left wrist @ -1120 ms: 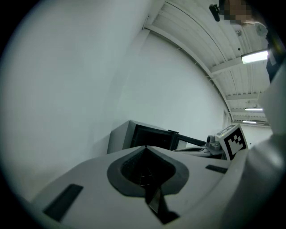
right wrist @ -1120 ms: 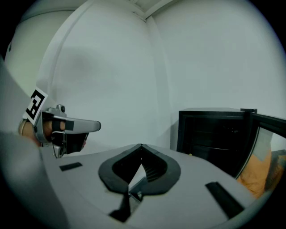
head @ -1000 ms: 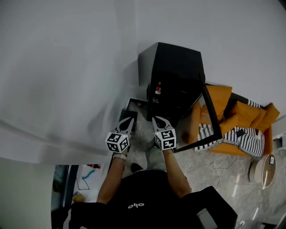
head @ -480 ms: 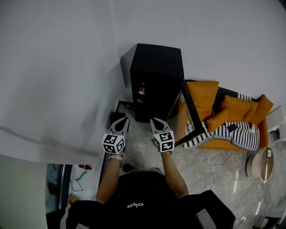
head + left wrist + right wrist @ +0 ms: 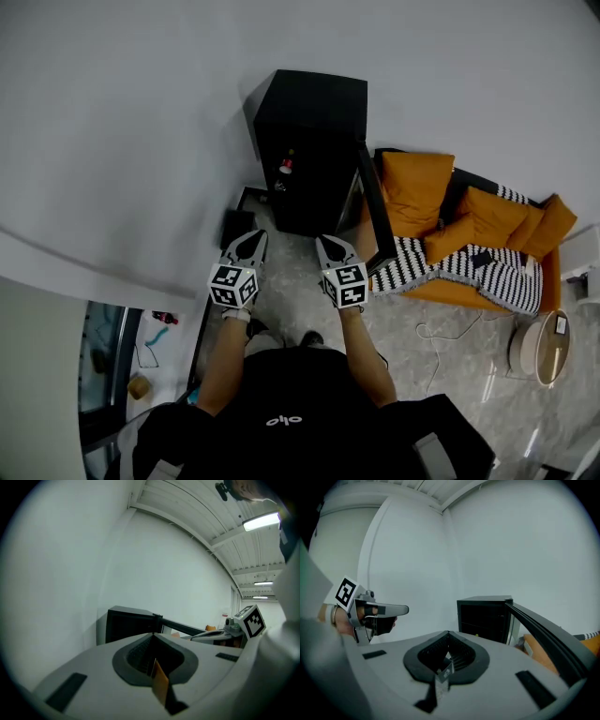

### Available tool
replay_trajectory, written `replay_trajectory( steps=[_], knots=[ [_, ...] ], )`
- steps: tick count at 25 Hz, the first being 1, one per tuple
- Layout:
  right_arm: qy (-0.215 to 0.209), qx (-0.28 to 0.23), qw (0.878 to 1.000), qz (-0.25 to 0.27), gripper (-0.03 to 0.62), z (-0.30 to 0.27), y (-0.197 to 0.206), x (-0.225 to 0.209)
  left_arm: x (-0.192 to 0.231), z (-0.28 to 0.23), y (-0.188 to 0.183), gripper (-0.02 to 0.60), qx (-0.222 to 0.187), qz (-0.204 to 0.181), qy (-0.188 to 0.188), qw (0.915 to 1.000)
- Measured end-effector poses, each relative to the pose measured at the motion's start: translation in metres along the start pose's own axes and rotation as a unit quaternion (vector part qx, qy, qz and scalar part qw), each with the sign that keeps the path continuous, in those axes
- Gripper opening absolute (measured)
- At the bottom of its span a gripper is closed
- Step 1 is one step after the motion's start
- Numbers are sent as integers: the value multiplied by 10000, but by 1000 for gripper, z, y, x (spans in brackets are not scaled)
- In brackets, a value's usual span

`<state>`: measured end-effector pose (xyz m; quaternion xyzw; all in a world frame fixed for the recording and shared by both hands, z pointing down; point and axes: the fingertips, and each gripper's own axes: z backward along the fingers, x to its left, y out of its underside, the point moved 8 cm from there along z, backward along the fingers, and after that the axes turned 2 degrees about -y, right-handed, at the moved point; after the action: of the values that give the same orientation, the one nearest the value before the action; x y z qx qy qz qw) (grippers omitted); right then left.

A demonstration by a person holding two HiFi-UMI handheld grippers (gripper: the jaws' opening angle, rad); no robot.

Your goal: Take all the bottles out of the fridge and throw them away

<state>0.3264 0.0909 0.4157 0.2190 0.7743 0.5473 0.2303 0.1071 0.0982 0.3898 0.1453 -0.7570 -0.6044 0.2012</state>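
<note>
Task status: we judge it barely begun. The fridge (image 5: 314,108) stands against the wall with its door (image 5: 369,202) swung open toward the orange sofa (image 5: 419,187). Access is made, but no bottle is out and nothing has been thrown away. The left gripper (image 5: 256,237) and right gripper (image 5: 324,243) hang side by side over the floor just in front of the fridge, short of its opening. Both have their jaws pressed together on nothing, as each gripper view confirms. We see one bottle (image 5: 286,166) for sure: a small pale body with a red cap, on a shelf inside, on the side away from the door. Whether more sit deeper in we cannot tell; the interior reads black in both gripper views. Orientation, as a judgement: the bottle seems to stand upright, long axis vertical, cap up, though it is too small to be sure. A dark box (image 5: 236,226) sits on the floor just beside the fridge; possibly the bin, unconfirmed. Left to do: open the jaws, reach in, grasp, carry out, discard, and repeat for each bottle.
</note>
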Motion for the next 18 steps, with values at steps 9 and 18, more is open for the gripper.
replay_trajectory(
  steps=[9, 18],
  knots=[
    [-103, -9, 9999, -49, 9, 29, 5, -20, -31, -19, -1, 6, 9, -72, -84, 9999],
    [-48, -41, 9998, -201, 9, 27, 8, -33, -32, -46, 2, 6, 189, -192, 0, 9996]
  ],
)
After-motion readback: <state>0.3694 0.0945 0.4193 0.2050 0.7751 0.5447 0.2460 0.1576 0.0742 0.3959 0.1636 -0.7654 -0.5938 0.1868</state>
